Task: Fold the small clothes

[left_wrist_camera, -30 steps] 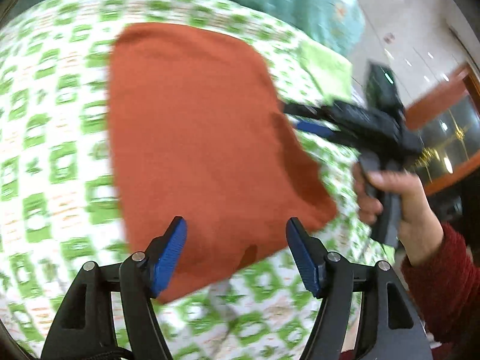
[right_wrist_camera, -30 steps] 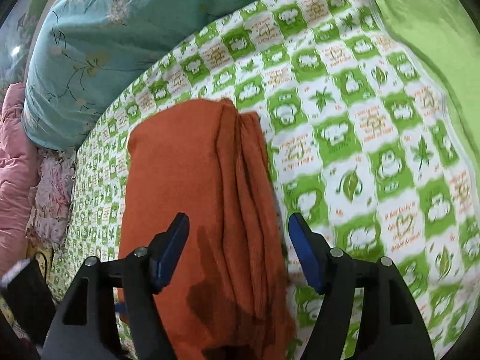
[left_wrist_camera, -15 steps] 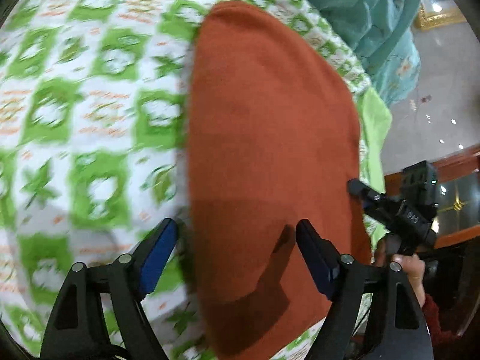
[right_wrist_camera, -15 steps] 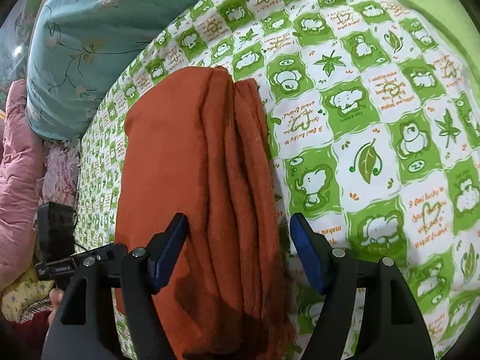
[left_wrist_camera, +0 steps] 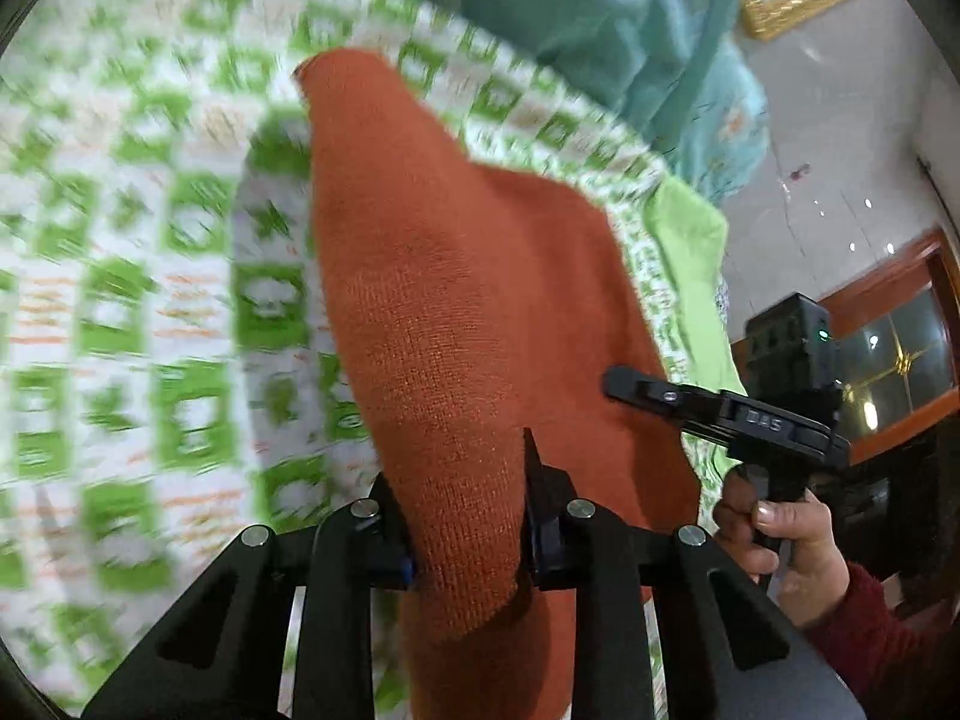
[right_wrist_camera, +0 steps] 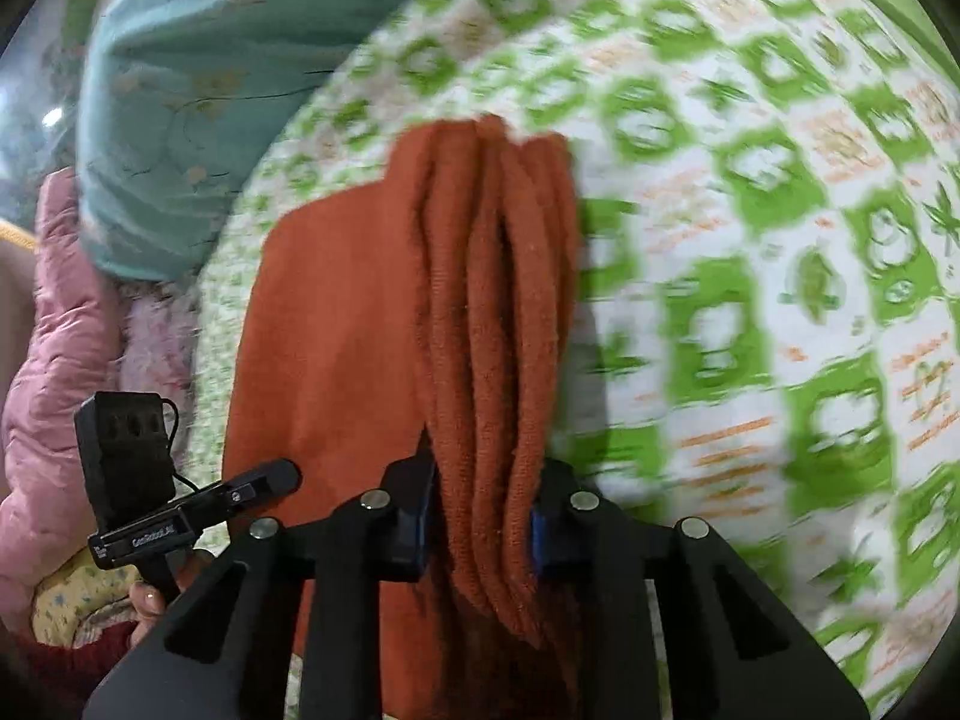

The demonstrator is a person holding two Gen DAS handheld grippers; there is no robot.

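Both wrist views: orange cloth (left_wrist_camera: 456, 324) pinched between fingers (right_wrist_camera: 414, 516).

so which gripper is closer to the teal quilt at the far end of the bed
Cannot tell: no view shows both grippers and the teal quilt well enough. The left gripper and right gripper, jaws just closed, each pinch the orange garment at its near end, well short of the quilt.

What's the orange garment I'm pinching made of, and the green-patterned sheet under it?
Orange garment: looks like a soft knit, wool or acrylic, matte; fine knit rows show near the left claw, and bunched folds at the right claw. Green-patterned sheet: probably thin printed cotton or blend, flat and matte; blur hides the weave.
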